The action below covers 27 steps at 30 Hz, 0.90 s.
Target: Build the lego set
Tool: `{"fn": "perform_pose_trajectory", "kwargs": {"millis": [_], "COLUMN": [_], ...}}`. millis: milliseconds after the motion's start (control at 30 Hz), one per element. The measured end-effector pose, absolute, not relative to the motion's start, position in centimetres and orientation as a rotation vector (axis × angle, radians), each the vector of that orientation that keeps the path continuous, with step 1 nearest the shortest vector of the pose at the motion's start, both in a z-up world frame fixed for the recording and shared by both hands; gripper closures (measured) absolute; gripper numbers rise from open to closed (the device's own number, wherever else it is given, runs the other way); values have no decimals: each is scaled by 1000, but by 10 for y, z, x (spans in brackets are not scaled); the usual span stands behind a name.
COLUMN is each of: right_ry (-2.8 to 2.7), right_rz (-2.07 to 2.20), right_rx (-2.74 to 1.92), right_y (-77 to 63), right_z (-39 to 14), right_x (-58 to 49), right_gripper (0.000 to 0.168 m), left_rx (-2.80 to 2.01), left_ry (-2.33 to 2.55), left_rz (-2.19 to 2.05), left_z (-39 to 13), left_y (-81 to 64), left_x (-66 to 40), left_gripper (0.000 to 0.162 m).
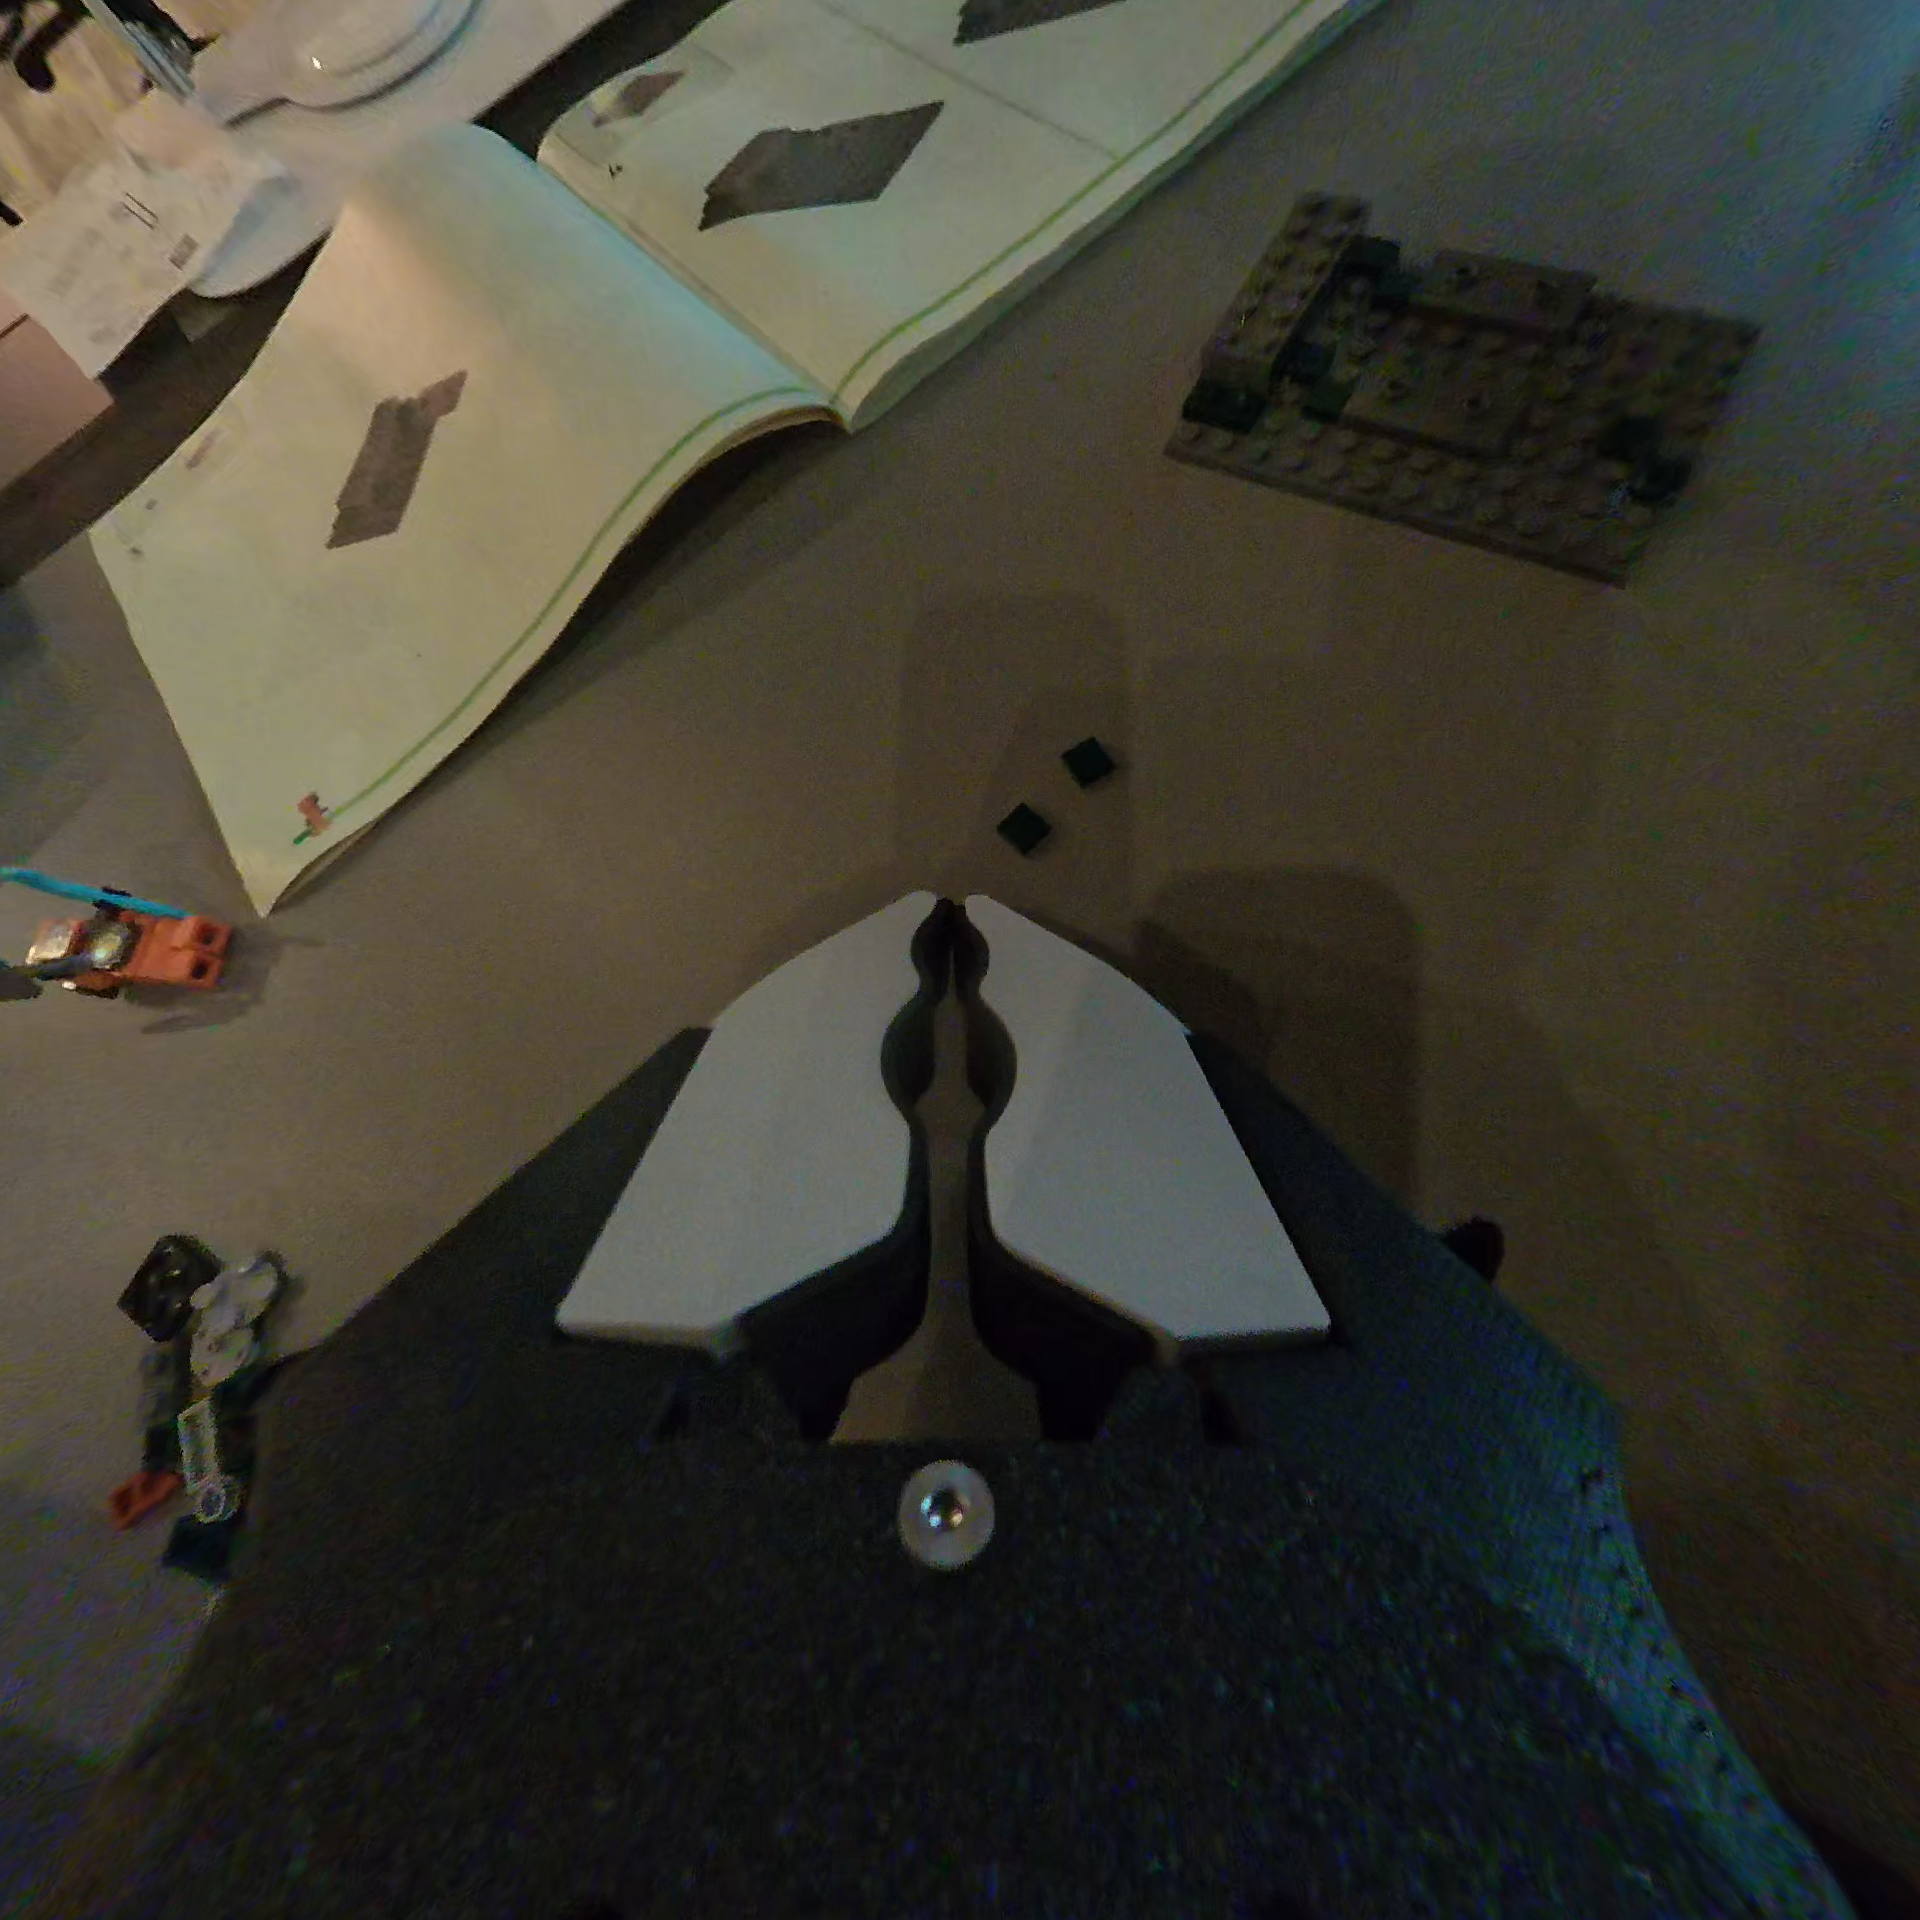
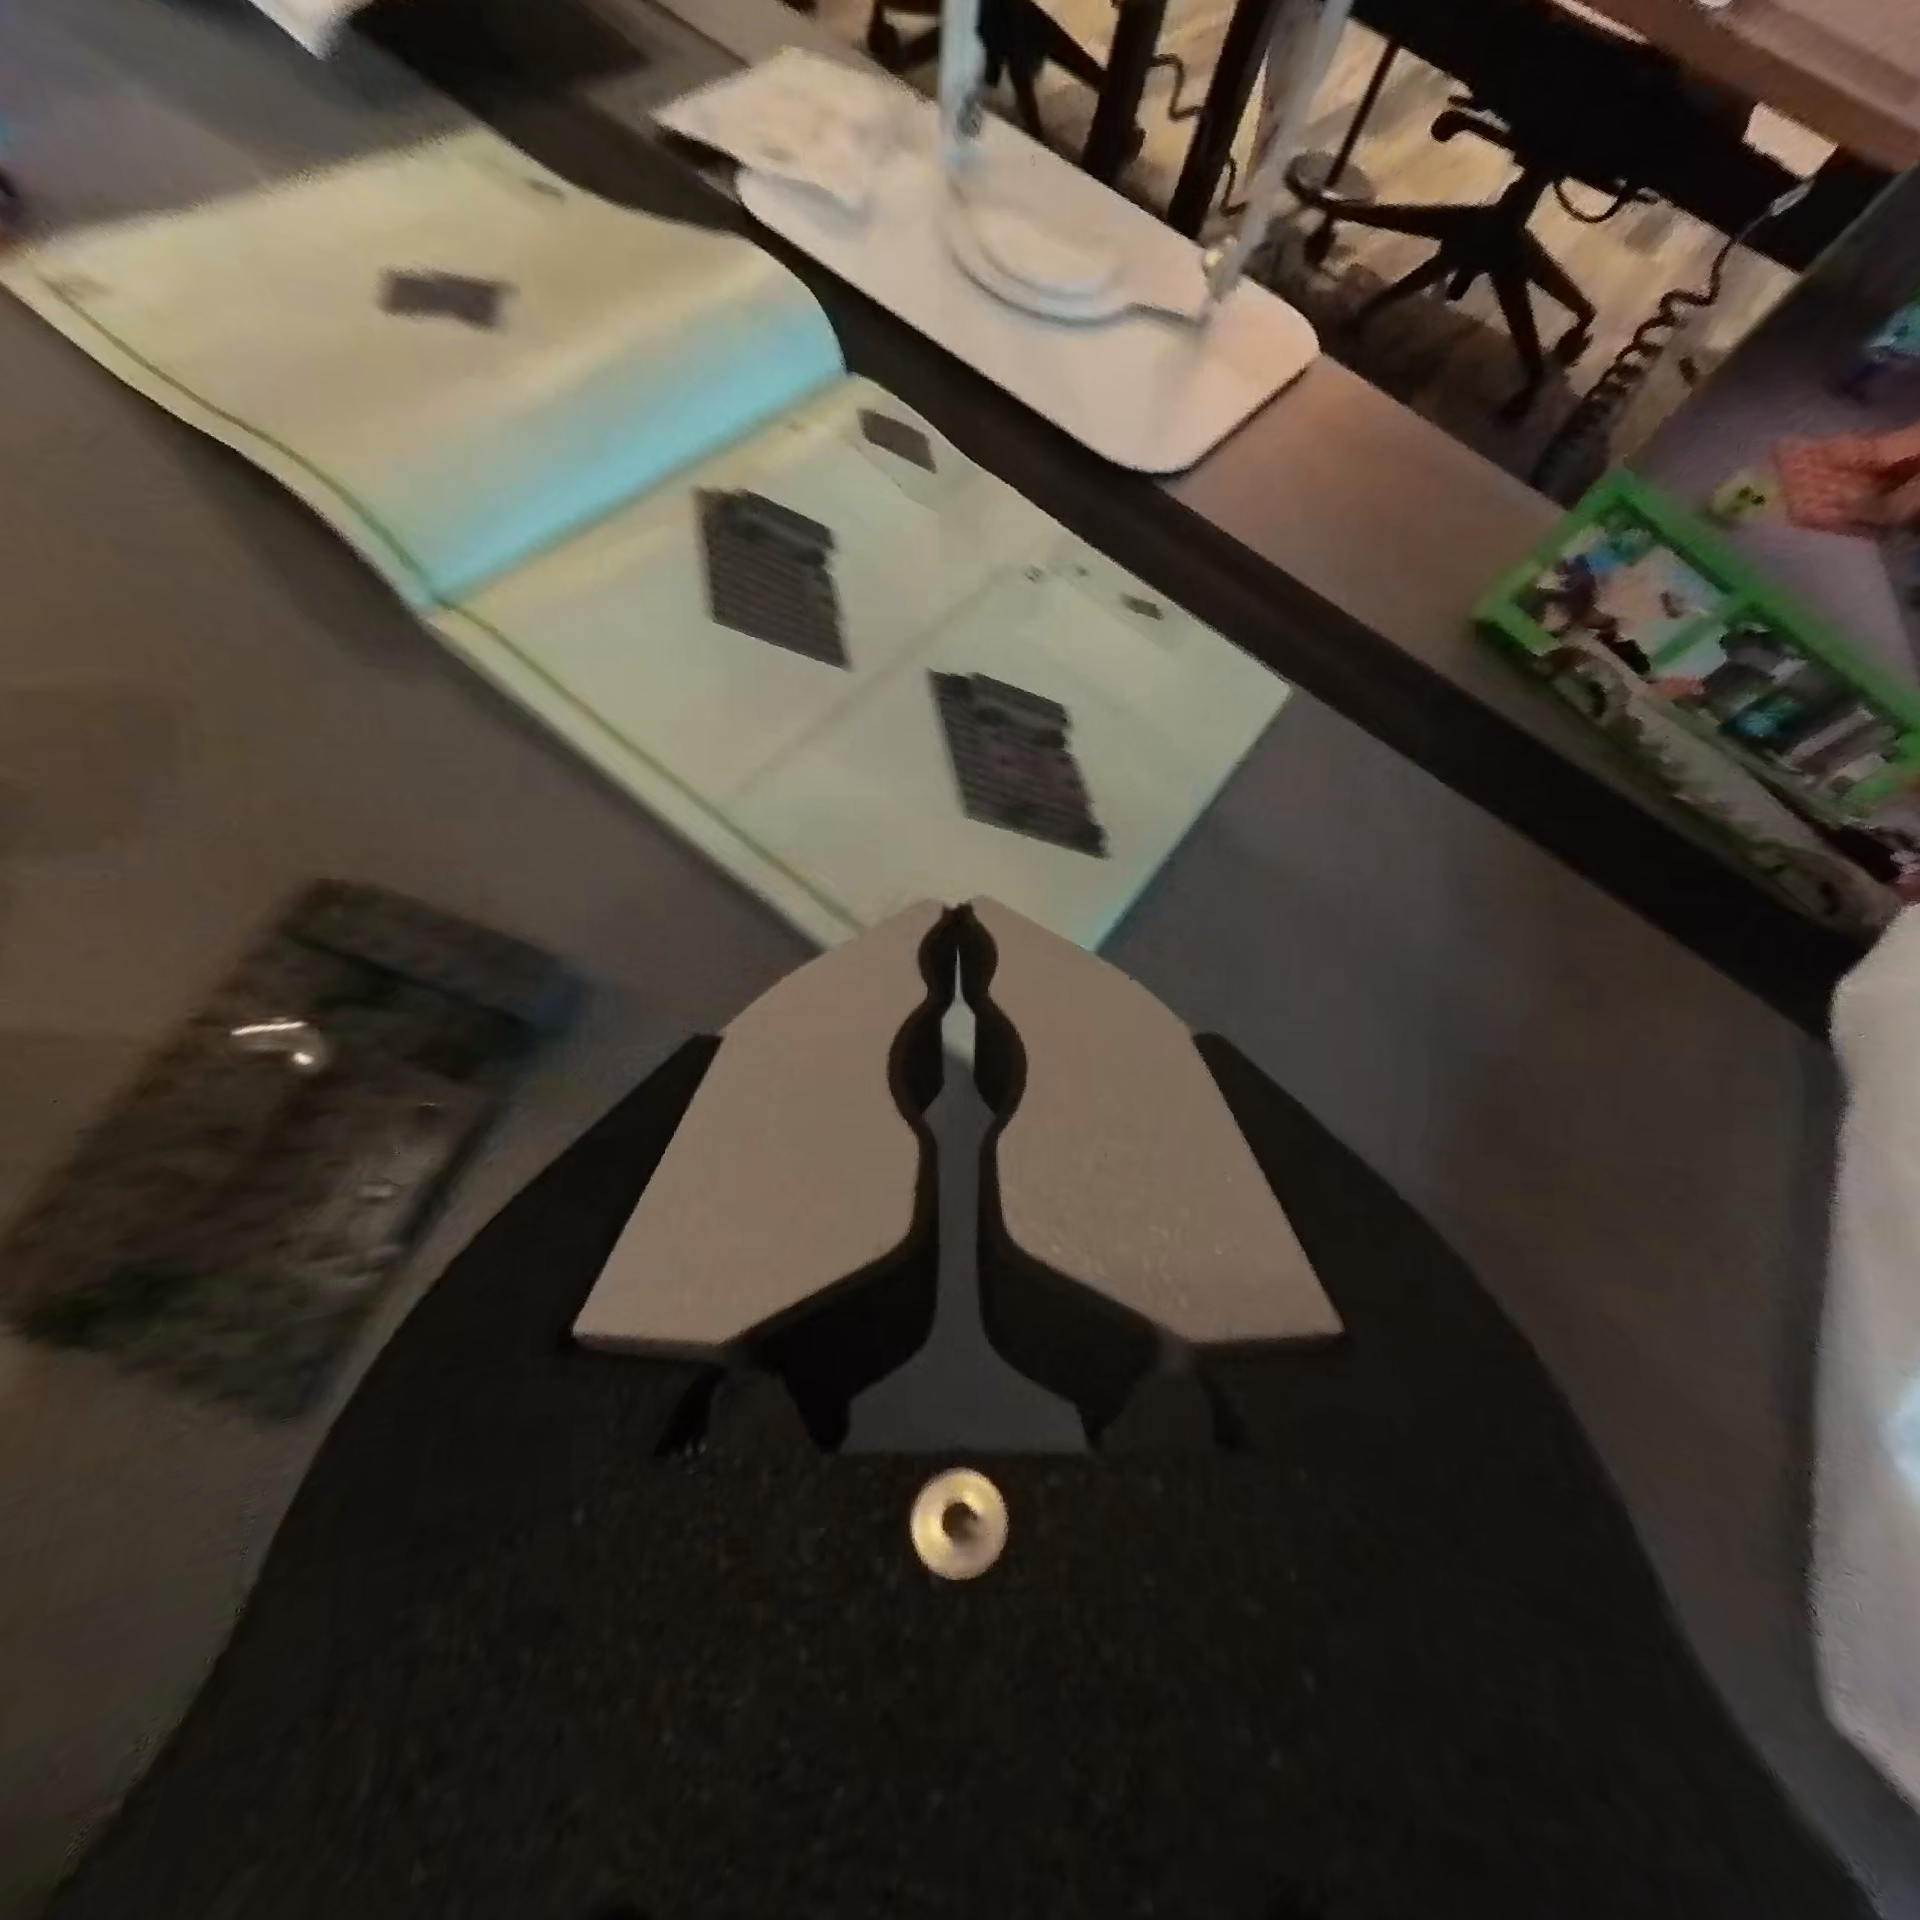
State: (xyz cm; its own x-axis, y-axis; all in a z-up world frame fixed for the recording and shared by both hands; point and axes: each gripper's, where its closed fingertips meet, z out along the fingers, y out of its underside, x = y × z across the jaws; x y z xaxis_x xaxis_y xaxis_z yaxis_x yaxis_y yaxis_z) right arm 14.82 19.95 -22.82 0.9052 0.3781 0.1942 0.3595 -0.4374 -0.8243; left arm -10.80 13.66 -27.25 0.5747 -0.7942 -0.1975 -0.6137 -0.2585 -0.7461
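I'm seeing the grey build (image 2: 270,1132) smearing with blur at nine o'clock; the green box (image 2: 1704,686) is running off at three o'clock; the piece pile (image 1: 197,1371), perhaps mixed parts, is partly hiding behind my left gripper (image 1: 951,902).

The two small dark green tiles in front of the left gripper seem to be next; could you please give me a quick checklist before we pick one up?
1. Left gripper empty: ok, shut on nothing.
2. Jaws open for a pick: not ok, tips meet.
3. Two dark green tiles reachable: ok, lying apart on bare table just ahead of the tips.
4. Grey base build unobstructed: ok, flat on the table.
5. Instruction booklet open: ok.
6. Right gripper free: ok, shut and empty; its view is blurred.
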Motion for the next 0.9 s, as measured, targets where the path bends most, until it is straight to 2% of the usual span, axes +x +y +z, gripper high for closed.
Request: {"fn": "perform_pose_trajectory", "kwargs": {"millis": [567, 900], "right_ry": [-617, -619], "right_rz": [-39, -36], "right_rx": [-2135, -2157], "right_y": [263, 265], "right_z": [-278, -283], "right_x": [166, 169], "right_gripper": [168, 168], "left_rx": [-1984, -1981], "left_ry": [1151, 1153], "left_rz": [-283, -305], "left_z": [-280, -280], "left_y": [137, 136], "left_x": [-104, -103], "left_gripper": [162, 162]}}
